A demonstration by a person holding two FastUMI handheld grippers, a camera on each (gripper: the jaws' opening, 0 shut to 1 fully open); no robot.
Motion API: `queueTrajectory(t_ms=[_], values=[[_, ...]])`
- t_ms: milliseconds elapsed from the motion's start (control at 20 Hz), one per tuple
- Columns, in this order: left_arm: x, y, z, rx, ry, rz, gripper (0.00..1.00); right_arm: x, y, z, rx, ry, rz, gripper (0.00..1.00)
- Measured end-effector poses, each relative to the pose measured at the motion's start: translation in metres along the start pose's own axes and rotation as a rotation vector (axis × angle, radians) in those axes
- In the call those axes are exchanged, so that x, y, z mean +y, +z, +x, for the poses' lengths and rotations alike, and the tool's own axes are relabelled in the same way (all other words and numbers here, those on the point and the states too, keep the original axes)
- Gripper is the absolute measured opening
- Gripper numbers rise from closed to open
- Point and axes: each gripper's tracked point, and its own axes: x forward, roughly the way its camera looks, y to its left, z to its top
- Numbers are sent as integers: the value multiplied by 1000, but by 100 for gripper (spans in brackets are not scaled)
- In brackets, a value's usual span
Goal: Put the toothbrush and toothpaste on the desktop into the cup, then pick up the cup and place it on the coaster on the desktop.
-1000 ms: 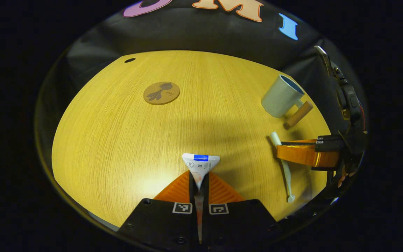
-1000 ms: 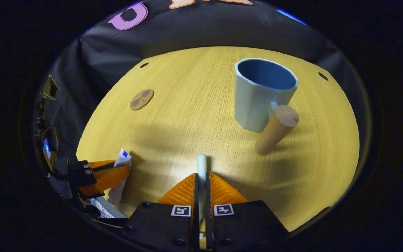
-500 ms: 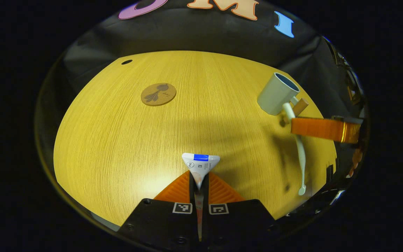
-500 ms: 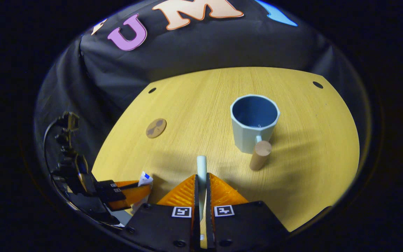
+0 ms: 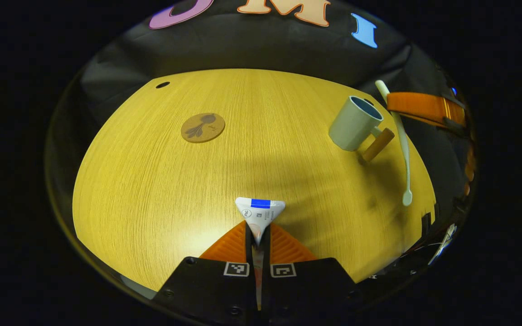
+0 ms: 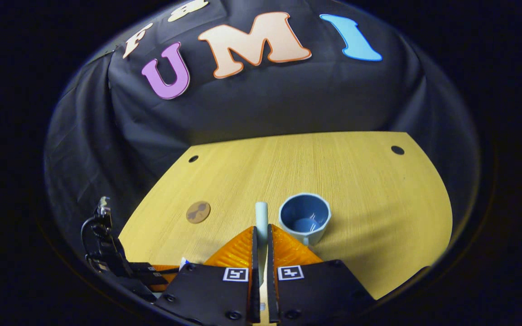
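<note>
Left claw (image 5: pixel 258 235): clenched on the toothpaste tube (image 5: pixel 260 213), crimped end sticking forward past the tips, low over the near part of the counter (image 5: pixel 152 181).
Right claw (image 6: pixel 261 242): clenched on the toothbrush (image 6: pixel 261 213), handle end poking out ahead of the tips; from the left gripper view, held high beside the cup with the brush (image 5: pixel 401 140) hanging down at a slant, head lowest.
Cup (image 6: pixel 305 222): pale outside, blue inside, upright on the counter just right of the toothbrush tip in the right gripper view; nothing inside as yet; wooden handle (image 5: pixel 377 145) toward the near side.
Coaster (image 5: pixel 202 127): round, brown, with a dark floral mark; bare, well apart from the cup, toward the far left.
Done: both items lifted, one in each claw.
Left: toothbrush into the cup, probably next, given its place above the rim; then toothpaste; then cup carried onto the coaster.
Writing: small round logo, a blue band and fine print on the toothpaste tube, too small to read; nothing legible on cup or coaster.
</note>
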Motion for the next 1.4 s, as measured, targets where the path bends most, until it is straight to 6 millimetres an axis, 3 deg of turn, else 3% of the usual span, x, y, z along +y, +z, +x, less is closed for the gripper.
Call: queueTrajectory(t_ms=[500,750,1150,1400], values=[[-1,5,-3,-31,10,-5,2,-10,71,7,-178,35,41,9],[-1,7,-5,-56,17,-13,2,-33,102,24,-258,-7,64,9],[-1,12,-9,-103,26,-30,2,-55,129,42,-398,-70,21,9],[0,15,-10,-130,26,-34,2,-64,106,63,-362,-99,6,9]])
